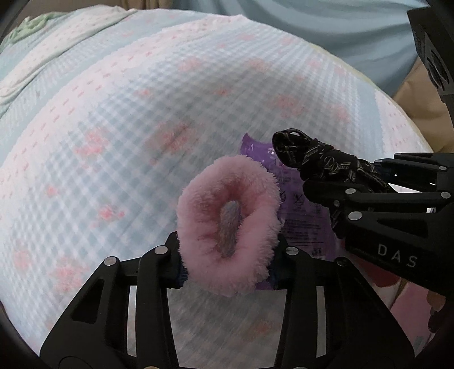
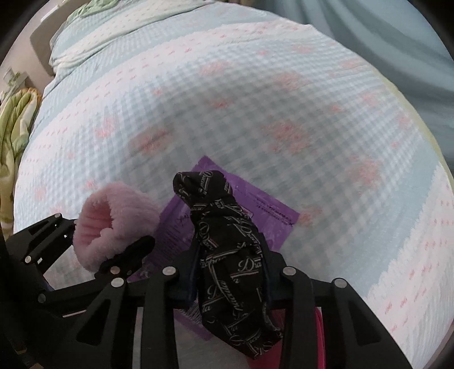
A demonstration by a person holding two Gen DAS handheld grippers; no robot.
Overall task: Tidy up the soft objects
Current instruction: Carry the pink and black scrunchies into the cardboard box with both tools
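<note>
Above bedspread: left gripper clamps pink scrunchie; right gripper clamps black sock.

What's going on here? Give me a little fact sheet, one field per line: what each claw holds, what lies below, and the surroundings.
Left gripper: shut on a fluffy pink sock, opening toward the camera
Right gripper: shut on a black sock with white lettering
Below them: purple packet lying flat on the bed
Surface: checked bedspread, pale blue and white with pink motifs
Far side: blue curtain
Sharpness: bedspread blurred in both views
</note>
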